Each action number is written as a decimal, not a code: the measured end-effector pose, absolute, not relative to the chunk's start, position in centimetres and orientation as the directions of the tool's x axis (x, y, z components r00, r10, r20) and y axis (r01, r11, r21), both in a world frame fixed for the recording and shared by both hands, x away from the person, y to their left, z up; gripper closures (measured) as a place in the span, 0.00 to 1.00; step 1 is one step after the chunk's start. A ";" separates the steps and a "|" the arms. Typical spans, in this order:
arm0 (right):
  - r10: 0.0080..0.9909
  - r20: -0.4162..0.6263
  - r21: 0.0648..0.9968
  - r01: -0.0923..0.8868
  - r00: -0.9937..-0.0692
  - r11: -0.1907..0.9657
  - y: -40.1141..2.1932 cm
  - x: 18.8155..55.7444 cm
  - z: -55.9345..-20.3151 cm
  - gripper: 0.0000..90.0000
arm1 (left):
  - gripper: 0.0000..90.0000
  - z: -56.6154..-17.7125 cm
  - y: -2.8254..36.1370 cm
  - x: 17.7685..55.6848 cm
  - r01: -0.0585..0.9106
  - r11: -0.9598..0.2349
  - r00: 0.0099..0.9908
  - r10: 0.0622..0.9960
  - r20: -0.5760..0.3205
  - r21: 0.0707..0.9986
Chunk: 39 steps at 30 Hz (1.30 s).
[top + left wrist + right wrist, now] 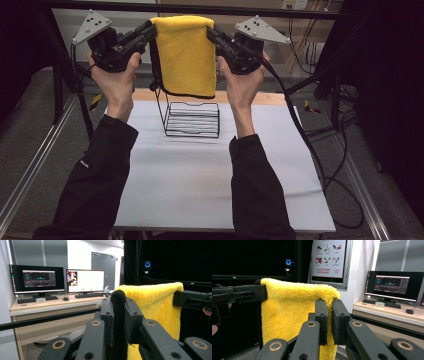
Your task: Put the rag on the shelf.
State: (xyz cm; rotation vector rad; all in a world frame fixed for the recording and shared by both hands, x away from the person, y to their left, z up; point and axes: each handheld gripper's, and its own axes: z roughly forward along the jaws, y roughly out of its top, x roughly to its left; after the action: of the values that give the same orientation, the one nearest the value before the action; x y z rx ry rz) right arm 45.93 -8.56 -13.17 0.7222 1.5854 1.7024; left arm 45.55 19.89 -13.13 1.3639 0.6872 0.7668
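A yellow towel (186,52) with a dark edge hangs folded, held high above the table between both grippers. My left gripper (151,31) is shut on the towel's upper left corner, its jaws pinching the dark edge (118,315) in the left gripper view. My right gripper (212,34) is shut on the upper right corner, with yellow pile (294,315) squeezed between its jaws. Below the towel a black wire rack (193,119) stands on the white tabletop (200,180). The towel's lower edge hangs just above the rack's upright wire.
The white table ends at a wooden strip behind the rack. Metal frame rails (30,170) run along both sides, and cables (320,165) trail off the right edge. A desk with monitors (40,280) stands in the room beyond.
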 end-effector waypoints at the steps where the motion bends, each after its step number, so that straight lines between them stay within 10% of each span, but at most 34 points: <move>1: 0.794 -0.055 0.994 -0.112 -0.606 -0.017 -8.6 46.1 -13.1 0.94 | 0.88 -13.0 19.8 45.7 -0.079 0.043 0.585 0.811 0.012 0.996; 39: 0.814 -0.079 0.993 -0.122 -0.576 0.010 -8.0 51.9 -11.6 0.94 | 0.88 -11.6 19.6 51.9 -0.083 0.036 0.556 0.831 0.016 0.996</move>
State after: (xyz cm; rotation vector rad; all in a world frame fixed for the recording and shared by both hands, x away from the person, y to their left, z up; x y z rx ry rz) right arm 51.92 -8.01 -11.57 0.7293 1.5726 1.6571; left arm 51.91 19.63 -11.58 1.3596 0.7108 0.8012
